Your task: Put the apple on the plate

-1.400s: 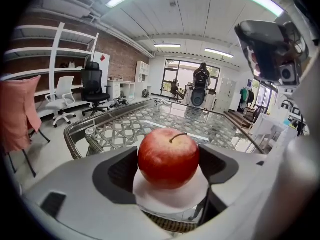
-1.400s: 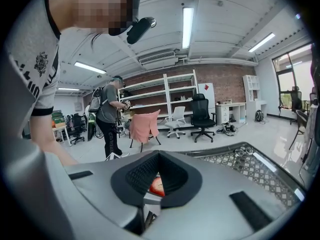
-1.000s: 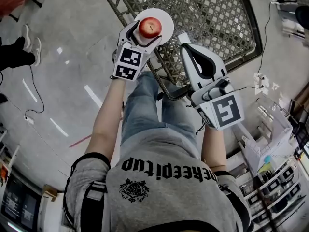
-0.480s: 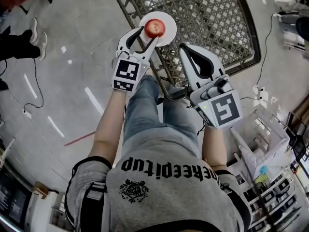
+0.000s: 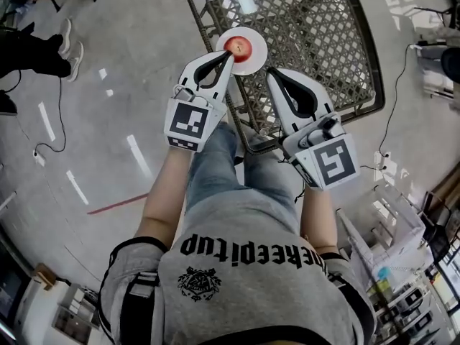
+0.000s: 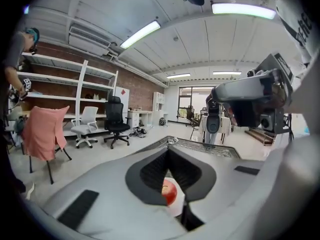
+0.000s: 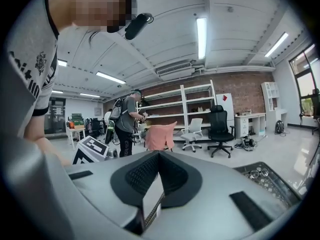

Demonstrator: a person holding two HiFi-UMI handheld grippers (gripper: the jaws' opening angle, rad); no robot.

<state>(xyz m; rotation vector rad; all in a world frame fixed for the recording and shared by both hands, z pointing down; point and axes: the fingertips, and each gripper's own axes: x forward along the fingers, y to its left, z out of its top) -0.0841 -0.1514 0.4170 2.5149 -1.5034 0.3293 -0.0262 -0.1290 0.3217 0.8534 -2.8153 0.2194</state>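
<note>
One red apple [image 5: 238, 47] sits on the small white plate [image 5: 256, 56], which rests near the front edge of the lattice-topped bench [image 5: 323, 34]. In the head view, the tip of the left hand-held gripper [image 5: 229, 54] overlaps the plate's near rim. Its jaws have just been closing and now meet tip to tip with nothing between them, and its own view shows the apple lying below them. The right hand-held gripper [image 5: 272, 72], just beside the plate, is likewise pressed together and empty.

surface: lattice table [image 5: 316, 42] | directly on it: white plate [image 5: 256, 49], at its edge
</note>
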